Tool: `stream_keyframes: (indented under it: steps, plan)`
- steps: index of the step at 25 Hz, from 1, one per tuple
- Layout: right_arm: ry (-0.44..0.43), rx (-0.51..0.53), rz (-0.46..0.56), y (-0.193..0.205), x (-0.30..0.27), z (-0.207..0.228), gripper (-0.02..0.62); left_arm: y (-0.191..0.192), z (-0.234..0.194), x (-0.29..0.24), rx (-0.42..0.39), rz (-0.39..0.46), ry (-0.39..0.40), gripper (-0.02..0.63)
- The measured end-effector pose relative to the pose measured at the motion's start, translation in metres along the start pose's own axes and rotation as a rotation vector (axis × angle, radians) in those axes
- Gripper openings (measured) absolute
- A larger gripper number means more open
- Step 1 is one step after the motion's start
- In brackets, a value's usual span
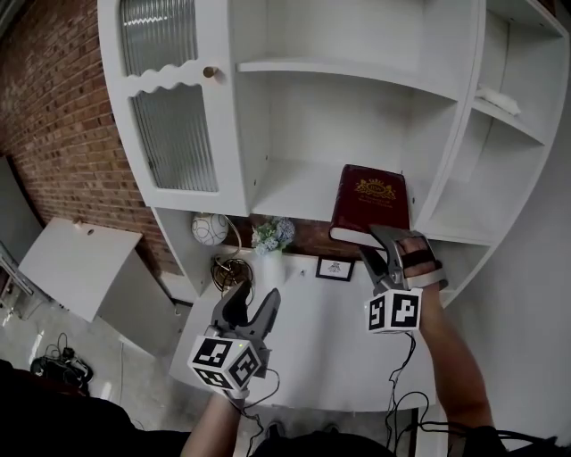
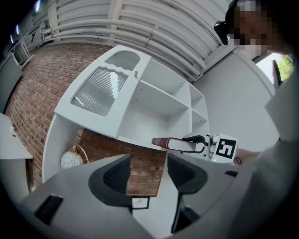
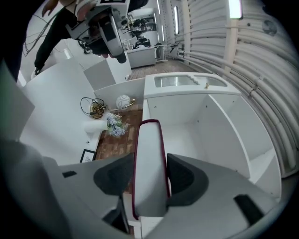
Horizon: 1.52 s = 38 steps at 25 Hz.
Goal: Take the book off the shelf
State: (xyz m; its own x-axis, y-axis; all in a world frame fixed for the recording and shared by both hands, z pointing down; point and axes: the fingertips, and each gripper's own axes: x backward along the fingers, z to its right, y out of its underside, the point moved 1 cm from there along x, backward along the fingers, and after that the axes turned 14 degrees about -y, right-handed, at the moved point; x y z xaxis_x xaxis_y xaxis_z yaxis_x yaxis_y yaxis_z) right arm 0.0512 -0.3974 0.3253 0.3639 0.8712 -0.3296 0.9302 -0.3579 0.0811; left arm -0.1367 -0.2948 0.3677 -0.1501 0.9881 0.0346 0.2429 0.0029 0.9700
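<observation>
Soft, even indoor light. The white shelf (image 1: 339, 116) reads bright, with pale grey shadows inside its compartments. A ceiling light strip (image 3: 235, 8) glares at the top of the right gripper view. Both gripper views are fisheye circles: black corners, straight edges bowed. The head view darkens along its bottom edge.

No readable text — gold stamp on book (image 1: 369, 210) illegible, framed print (image 1: 335, 268) too small
</observation>
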Motion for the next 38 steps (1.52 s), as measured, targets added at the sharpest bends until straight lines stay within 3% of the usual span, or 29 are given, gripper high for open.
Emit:
stream_keyframes:
  steps: [8,16,25,32,38]
  plan:
    - [0.04,0.06,0.11,-0.021,0.042,-0.021,0.216,0.01,0.025,-0.001,-0.003,-0.021,0.034,0.245]
    - [0.056,0.068,0.297,-0.064,0.082,-0.033,0.215,0.014,0.015,0.011,-0.005,-0.019,-0.035,0.245]
    - [0.061,0.07,0.536,-0.113,0.135,-0.039,0.215,0.018,0.0,0.047,-0.003,-0.002,-0.157,0.245]
    - [-0.015,0.013,0.767,-0.159,0.163,-0.072,0.215,0.008,-0.045,0.112,-0.024,0.02,-0.362,0.245]
    - [-0.092,0.009,0.742,-0.153,0.141,-0.123,0.215,0.015,-0.056,0.14,-0.007,0.018,-0.443,0.245]
